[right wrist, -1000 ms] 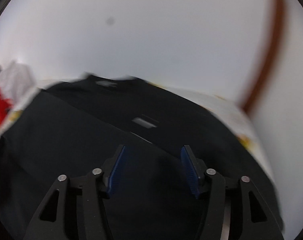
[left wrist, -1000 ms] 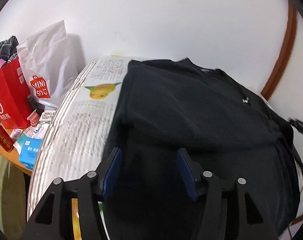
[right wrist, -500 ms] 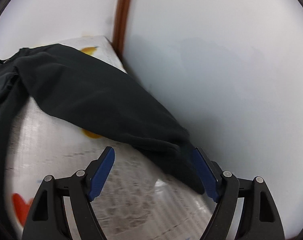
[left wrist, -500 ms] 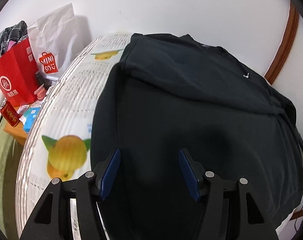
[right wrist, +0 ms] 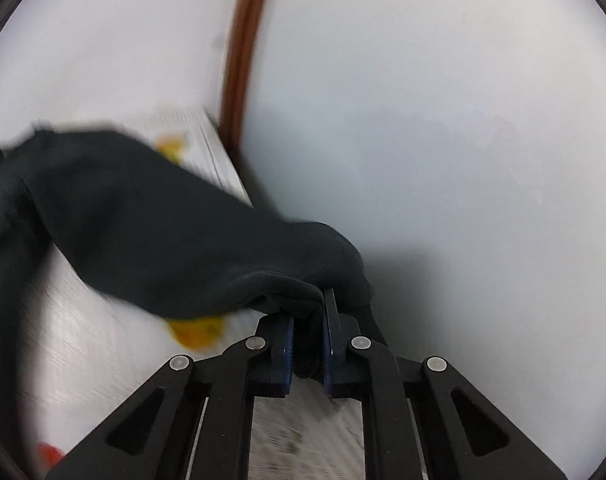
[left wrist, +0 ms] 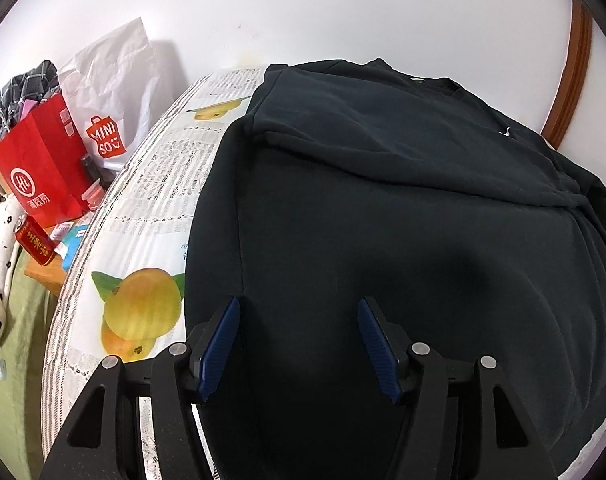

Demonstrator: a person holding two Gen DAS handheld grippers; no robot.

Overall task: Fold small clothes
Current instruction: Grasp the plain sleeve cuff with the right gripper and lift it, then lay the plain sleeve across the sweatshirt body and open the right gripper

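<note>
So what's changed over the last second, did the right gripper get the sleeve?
Yes. The right gripper swung from over the garment body to the sleeve by the wall, open around its cuff half a second ago, and has now shut on it. The left gripper pulled back a little, staying open over the black sweatshirt, which still lies flat on the fruit-print cloth.

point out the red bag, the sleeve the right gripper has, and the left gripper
red bag (left wrist: pixel 43 168): left wrist view, front face.
sleeve (right wrist: pixel 175 232): right wrist view, mid-length.
left gripper (left wrist: pixel 299 340): left wrist view, midway between its open fingertips.
</note>
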